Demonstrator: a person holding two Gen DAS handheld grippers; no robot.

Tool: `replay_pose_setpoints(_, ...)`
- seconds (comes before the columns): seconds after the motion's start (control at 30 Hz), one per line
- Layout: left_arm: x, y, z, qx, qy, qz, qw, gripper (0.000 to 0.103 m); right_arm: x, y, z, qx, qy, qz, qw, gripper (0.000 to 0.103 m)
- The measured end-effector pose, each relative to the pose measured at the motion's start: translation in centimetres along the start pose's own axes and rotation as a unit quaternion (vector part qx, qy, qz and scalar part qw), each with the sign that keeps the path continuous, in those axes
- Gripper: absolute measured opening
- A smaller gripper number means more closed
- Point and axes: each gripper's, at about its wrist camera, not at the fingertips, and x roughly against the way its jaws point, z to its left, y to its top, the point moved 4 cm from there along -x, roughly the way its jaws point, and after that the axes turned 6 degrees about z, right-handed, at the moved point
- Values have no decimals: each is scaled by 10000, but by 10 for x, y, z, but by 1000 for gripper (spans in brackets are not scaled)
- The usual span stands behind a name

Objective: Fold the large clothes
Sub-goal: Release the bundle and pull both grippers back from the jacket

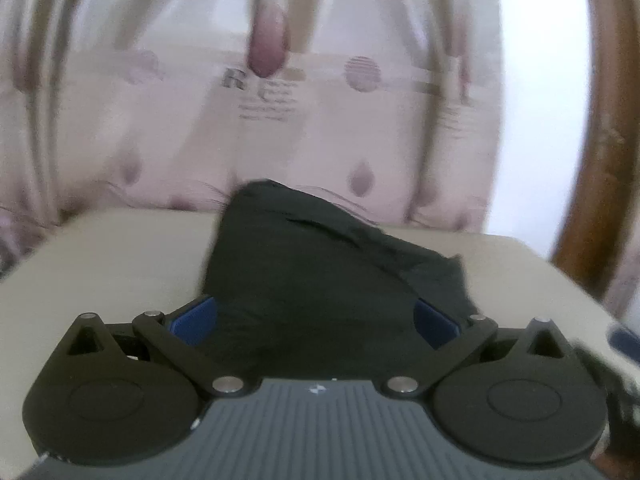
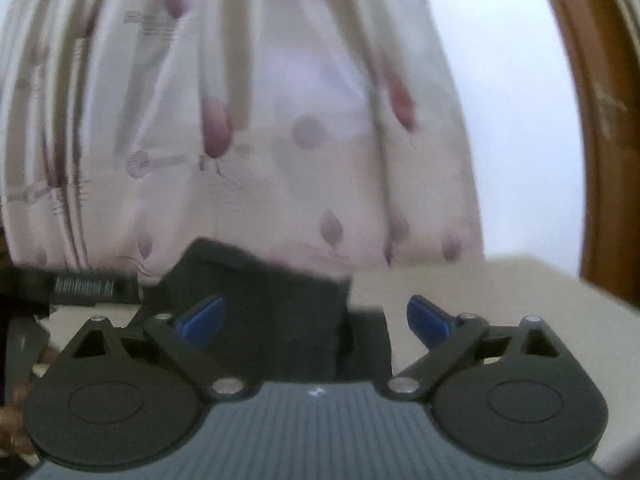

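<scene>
A black garment [image 1: 304, 272] lies folded in a heap on the beige table [image 1: 112, 256], its far end raised to a peak near the curtain. My left gripper [image 1: 314, 322] stands open above its near part, blue pads [image 1: 192, 322] wide apart and touching no cloth. In the right wrist view the same black garment [image 2: 272, 300] sits ahead and slightly left on the beige table [image 2: 500, 292]. My right gripper [image 2: 316, 318] is open too, with its left blue pad [image 2: 202, 320] in front of the cloth and nothing pinched.
A pale pink patterned curtain [image 1: 280, 100] hangs right behind the table. A curved brown wooden frame [image 1: 600, 140] rises at the right, with a white wall [image 1: 532, 100] beside it. The other gripper's dark body [image 2: 84, 288] shows at the left edge of the right wrist view.
</scene>
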Motion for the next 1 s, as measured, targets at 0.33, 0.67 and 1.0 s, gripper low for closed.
replay_pose_setpoints(0.33, 48, 20, 5, 236, 47, -624, 9978, 103, 29, 2, 14, 215, 86, 41, 9997, 99)
replay_pose_setpoints(0.67, 46, 23, -1, -36, 236, -497, 9985, 103, 32, 9, 17, 330, 139, 11, 9994, 99)
replay_pose_setpoints(1.0, 41, 17, -8, -118, 179, -310, 9993, 103, 28, 8, 15, 357, 81, 161, 9992, 99)
